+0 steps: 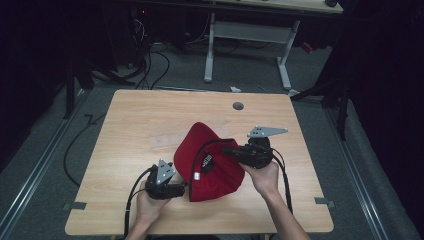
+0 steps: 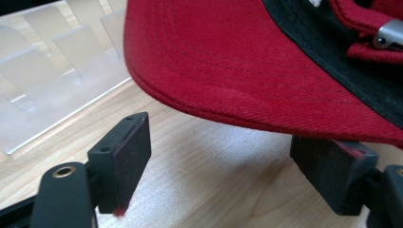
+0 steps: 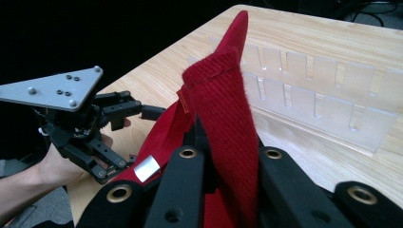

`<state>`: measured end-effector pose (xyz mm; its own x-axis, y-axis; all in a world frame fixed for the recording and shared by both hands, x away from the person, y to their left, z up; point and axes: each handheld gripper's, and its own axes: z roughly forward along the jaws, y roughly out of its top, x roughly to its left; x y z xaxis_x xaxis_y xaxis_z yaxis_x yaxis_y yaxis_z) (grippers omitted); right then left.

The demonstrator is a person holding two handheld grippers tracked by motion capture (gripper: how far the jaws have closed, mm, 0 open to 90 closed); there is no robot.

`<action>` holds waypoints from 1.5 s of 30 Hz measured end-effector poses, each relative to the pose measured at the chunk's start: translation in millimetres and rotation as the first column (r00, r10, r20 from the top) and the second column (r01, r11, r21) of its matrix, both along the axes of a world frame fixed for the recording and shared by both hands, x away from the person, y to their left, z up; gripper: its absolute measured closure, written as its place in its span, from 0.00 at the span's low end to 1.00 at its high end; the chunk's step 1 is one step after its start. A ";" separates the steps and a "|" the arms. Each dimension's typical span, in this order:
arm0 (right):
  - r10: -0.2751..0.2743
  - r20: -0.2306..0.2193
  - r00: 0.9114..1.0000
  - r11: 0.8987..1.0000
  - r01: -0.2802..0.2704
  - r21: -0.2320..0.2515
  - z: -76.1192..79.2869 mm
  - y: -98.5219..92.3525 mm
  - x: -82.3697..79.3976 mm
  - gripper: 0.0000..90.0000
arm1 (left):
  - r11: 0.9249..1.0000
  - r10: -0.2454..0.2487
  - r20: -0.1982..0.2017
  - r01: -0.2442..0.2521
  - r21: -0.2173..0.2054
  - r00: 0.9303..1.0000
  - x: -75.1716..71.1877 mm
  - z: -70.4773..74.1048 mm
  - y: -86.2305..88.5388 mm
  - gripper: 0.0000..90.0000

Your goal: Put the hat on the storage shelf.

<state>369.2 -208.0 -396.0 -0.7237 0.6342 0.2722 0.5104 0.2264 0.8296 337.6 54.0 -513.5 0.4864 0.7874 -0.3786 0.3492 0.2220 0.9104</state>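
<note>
A light wooden table (image 1: 150, 120) carries a red cotton cap (image 1: 212, 170) near its front middle. The right gripper (image 3: 228, 156) clamps the cap's strap; the left gripper (image 2: 218, 161) gapes wide under the brim, holding nothing.

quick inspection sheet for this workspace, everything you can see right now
surface: light wooden table, with a round grey grommet near its far edge
job's things: red cap lying underside up, black sweatband and strap buckle showing
clutter: a clear plastic rack lies flat on the table
grippers: right tongs shut on the cap's red strap; left tongs open, jaws either side of the brim without touching it
cables: black cable trails from the left tongs, another from the right; loose cables on the floor beyond
surroundings: grey floor, white-legged desk behind, dark curtains at the sides
</note>
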 end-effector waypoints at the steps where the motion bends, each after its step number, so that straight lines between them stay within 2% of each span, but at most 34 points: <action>1: -0.007 -0.008 1.000 1.000 0.007 -0.001 -1.7 -2.7 0.2 0.95 | 1.000 -0.002 0.003 0.002 0.007 1.000 -0.4 1.0 -0.4 0.23; 4: -0.012 -0.021 1.000 1.000 0.012 -0.017 -5.0 -6.2 0.1 0.95 | 1.000 0.012 0.021 -0.013 0.022 1.000 -1.1 2.7 -1.0 0.20; 6: -0.018 -0.032 0.999 1.000 0.017 -0.020 -7.4 -8.9 0.6 0.95 | 1.000 0.012 0.021 -0.013 0.019 1.000 -1.4 4.2 -0.6 0.19; 9: -0.022 -0.047 0.999 0.999 0.021 -0.030 -9.6 -11.2 1.2 0.95 | 0.999 0.003 0.046 -0.005 0.041 0.999 -3.1 10.1 0.6 0.19; 14: -0.021 -0.075 0.997 0.999 0.018 -0.044 -11.9 -12.9 2.5 0.95 | 0.999 0.001 0.056 -0.003 0.041 0.998 -3.6 14.7 1.5 0.19; 19: -0.018 -0.105 0.994 0.999 0.013 -0.053 -19.1 -11.5 3.3 0.95 | 0.997 -0.032 0.065 0.027 0.069 0.997 -4.7 14.6 0.4 0.17; 22: 0.006 -0.142 0.990 0.999 -0.014 -0.052 -28.2 -8.3 4.1 0.95 | 0.997 -0.046 0.073 0.041 0.068 0.996 -5.6 15.8 -1.2 0.17; 24: 0.015 -0.144 0.989 0.998 -0.023 -0.058 -31.6 -5.0 3.1 0.95 | 0.994 -0.057 0.080 0.049 0.098 0.995 -6.3 14.7 -3.1 0.18; 29: 0.021 -0.155 0.988 0.999 -0.027 -0.039 -34.1 -4.3 2.8 0.95 | 0.993 -0.071 0.083 0.062 0.104 0.994 -8.3 15.2 -3.4 0.24; 30: 0.025 -0.158 0.987 0.999 -0.031 -0.037 -35.4 -4.1 2.1 0.95 | 0.990 -0.083 0.080 0.073 0.121 0.993 -9.4 15.0 -3.5 0.28; 32: 0.029 -0.161 0.986 0.999 -0.035 -0.032 -36.0 -4.2 1.5 0.94 | 0.989 -0.090 0.075 0.081 0.122 0.993 -10.0 15.0 -4.1 0.31; 34: 0.033 -0.170 0.985 0.999 -0.036 -0.017 -38.3 -5.2 0.9 0.94 | 0.984 -0.110 0.071 0.099 0.147 0.991 -11.3 14.6 -5.3 0.35; 36: 0.034 -0.176 0.984 0.999 -0.036 -0.012 -40.0 -5.7 1.3 0.94 | 0.984 -0.111 0.073 0.099 0.145 0.991 -11.9 14.6 -6.5 0.39; 39: 0.032 -0.187 0.982 0.999 -0.033 0.001 -42.2 -7.9 1.2 0.94 | 0.979 -0.133 0.079 0.119 0.163 0.988 -13.7 15.5 -7.5 0.47; 42: 0.034 -0.187 0.982 0.999 -0.032 0.013 -43.9 -11.1 0.8 0.93 | 0.978 -0.148 0.074 0.135 0.159 0.986 -13.9 17.5 -6.4 0.54; 43: 0.030 -0.190 0.981 0.999 -0.027 0.022 -45.7 -14.0 1.0 0.92 | 0.978 -0.161 0.071 0.150 0.142 0.984 -14.4 19.6 -6.0 0.57; 44: 0.030 -0.190 0.981 0.999 -0.027 0.022 -45.7 -14.0 1.0 0.92 | 0.978 -0.161 0.071 0.150 0.142 0.984 -14.4 19.6 -6.0 0.59; 45: 0.025 -0.190 0.981 0.999 -0.019 0.034 -47.1 -16.3 1.3 0.91 | 0.976 -0.184 0.049 0.177 0.125 0.982 -13.9 21.9 -4.9 0.62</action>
